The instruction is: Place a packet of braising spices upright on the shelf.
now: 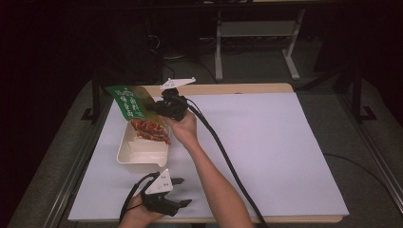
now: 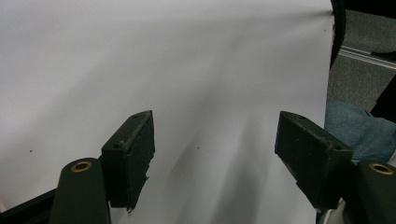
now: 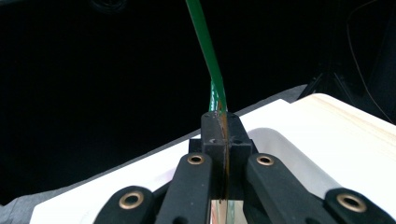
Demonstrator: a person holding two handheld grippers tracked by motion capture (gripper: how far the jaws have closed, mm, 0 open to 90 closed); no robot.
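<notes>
Here, the right gripper (image 1: 159,107) reaches across to the far left part of the table and pinches a green snack bag (image 1: 129,100) by its edge, its jaws pressed flat together on the foil. In the right gripper view the bag (image 3: 215,88) runs edge-on as a thin green strip straight out from between the closed jaws (image 3: 221,140) and rises against the dark background. From above, the bag tilts over a cream rectangular food container (image 1: 124,154), and reddish-brown strips of food (image 1: 151,130) lie piled in the container's far end, just below the bag's lower edge. The near end of the container holds something pale and flat; I cannot tell what it is.

The bag's face carries a round white emblem and white lettering, too small and blurred to read.

The left gripper (image 1: 183,192) rests low at the near edge of the table, just in front of the container and apart from it, held in the person's left hand (image 1: 138,214). Its jaws stand wide open with nothing between them, and in the left gripper view the gripper (image 2: 215,154) looks over bare white table covering (image 2: 187,70). The right forearm (image 1: 216,185) stretches diagonally across the white sheet, a black cable (image 1: 228,161) trailing beside it
</notes>
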